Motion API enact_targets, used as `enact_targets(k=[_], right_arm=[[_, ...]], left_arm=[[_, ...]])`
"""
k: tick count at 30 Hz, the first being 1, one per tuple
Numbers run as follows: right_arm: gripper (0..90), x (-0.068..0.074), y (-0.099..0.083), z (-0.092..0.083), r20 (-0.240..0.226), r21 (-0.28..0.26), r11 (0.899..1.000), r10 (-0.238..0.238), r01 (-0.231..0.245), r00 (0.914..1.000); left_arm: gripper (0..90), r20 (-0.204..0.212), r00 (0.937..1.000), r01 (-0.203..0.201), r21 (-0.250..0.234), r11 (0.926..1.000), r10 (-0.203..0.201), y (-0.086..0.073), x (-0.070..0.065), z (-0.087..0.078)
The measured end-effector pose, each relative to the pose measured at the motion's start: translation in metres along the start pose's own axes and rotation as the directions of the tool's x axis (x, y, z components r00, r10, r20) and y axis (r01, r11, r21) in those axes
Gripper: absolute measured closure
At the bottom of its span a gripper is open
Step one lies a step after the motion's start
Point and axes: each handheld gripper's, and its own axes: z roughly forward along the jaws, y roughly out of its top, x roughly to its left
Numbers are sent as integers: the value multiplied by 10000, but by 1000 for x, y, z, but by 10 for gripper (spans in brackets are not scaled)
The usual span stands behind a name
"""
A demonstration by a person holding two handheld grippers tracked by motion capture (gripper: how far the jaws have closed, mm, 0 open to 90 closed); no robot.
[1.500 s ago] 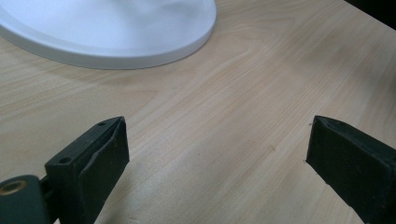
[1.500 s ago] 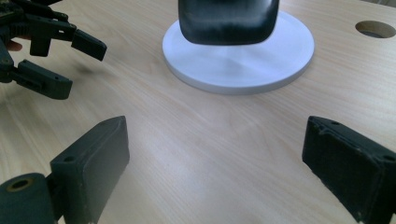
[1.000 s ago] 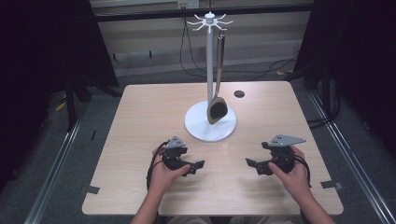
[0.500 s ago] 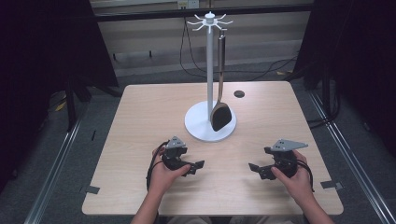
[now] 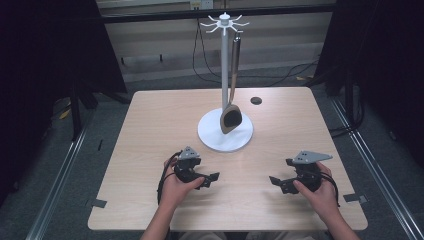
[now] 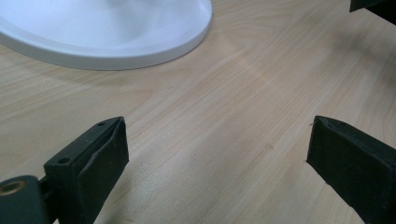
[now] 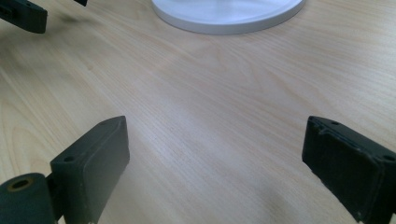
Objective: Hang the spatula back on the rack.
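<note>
Your left gripper [image 5: 210, 178] and right gripper [image 5: 278, 182] rest low at the table's [image 5: 150, 150] near edge, jaws spread wide, empty. Beyond them, mid-table, a wooden spatula [image 5: 231, 119] with a dark blade hangs from the white stand [image 5: 225, 135].

No readable text, labels or numbers anywhere.

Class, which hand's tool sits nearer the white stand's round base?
Left. The left tool sits just in front of the base, slightly to its left; the right tool lies farther off, front-right.
</note>
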Motion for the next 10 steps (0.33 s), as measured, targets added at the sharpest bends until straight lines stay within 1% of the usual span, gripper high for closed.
enact_targets(k=[1, 5, 6, 10], right_arm=[[72, 0, 0, 0, 19, 25, 10000, -72, 72, 10000], [72, 0, -2, 1, 28, 108, 9999, -67, 67, 10000], [72, 0, -2, 1, 47, 117, 9999, -29, 29, 10000], [74, 0, -2, 0, 62, 106, 9999, -43, 43, 10000]], left_arm=[[53, 10, 10000, -7, 5, 10000, 7, 0, 0, 0], [53, -10, 10000, -11, 37, 10000, 11, 0, 0, 0], [53, 10, 9999, -102, 62, 9999, 102, 0, 0, 0], [53, 11, 10000, -89, 66, 9999, 89, 0, 0, 0]])
